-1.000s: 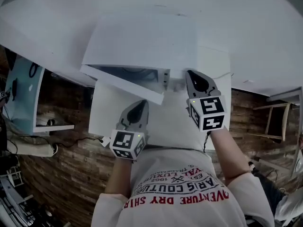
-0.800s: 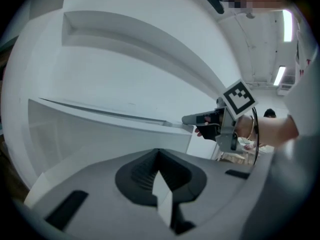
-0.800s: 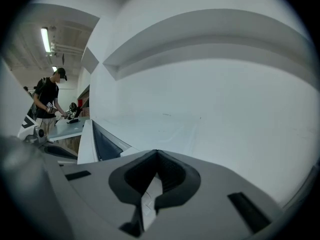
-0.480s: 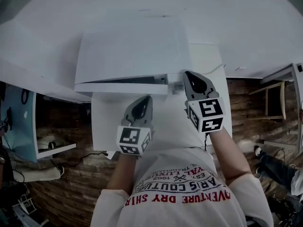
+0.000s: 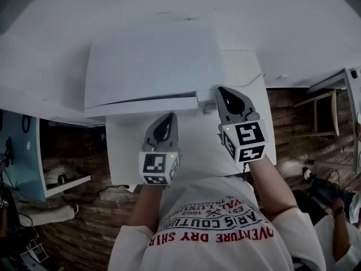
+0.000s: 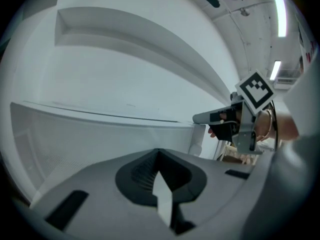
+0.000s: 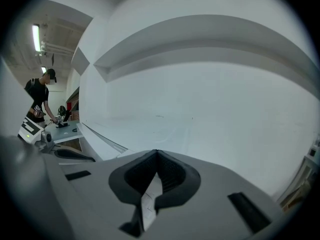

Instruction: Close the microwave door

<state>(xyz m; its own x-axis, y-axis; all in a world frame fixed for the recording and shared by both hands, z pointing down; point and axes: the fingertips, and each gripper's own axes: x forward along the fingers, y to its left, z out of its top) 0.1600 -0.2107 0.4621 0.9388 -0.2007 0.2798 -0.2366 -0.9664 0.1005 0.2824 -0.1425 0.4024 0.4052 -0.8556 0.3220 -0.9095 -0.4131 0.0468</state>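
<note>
The white microwave (image 5: 149, 61) stands on a white table (image 5: 197, 145). Its door (image 5: 141, 106) lies nearly flush along the front. My left gripper (image 5: 168, 118) is shut and empty, its tip just short of the door's front face (image 6: 100, 134); I cannot tell if it touches. My right gripper (image 5: 222, 91) is also shut and empty, at the microwave's right front corner, beside the door's end. It shows in the left gripper view as the right gripper (image 6: 220, 119). In the right gripper view, the microwave's white wall (image 7: 200, 104) fills the frame beyond the right gripper (image 7: 157, 154).
The table's front edge runs under my arms, with brick-patterned floor (image 5: 84, 224) below. A wooden chair (image 5: 321, 129) stands at the right and a light blue panel (image 5: 25, 157) at the left. A person (image 7: 40, 101) works at a desk far left.
The door swung from wide open to nearly flush with the microwave front. My left gripper moved forward after it. The right gripper barely shifted.
</note>
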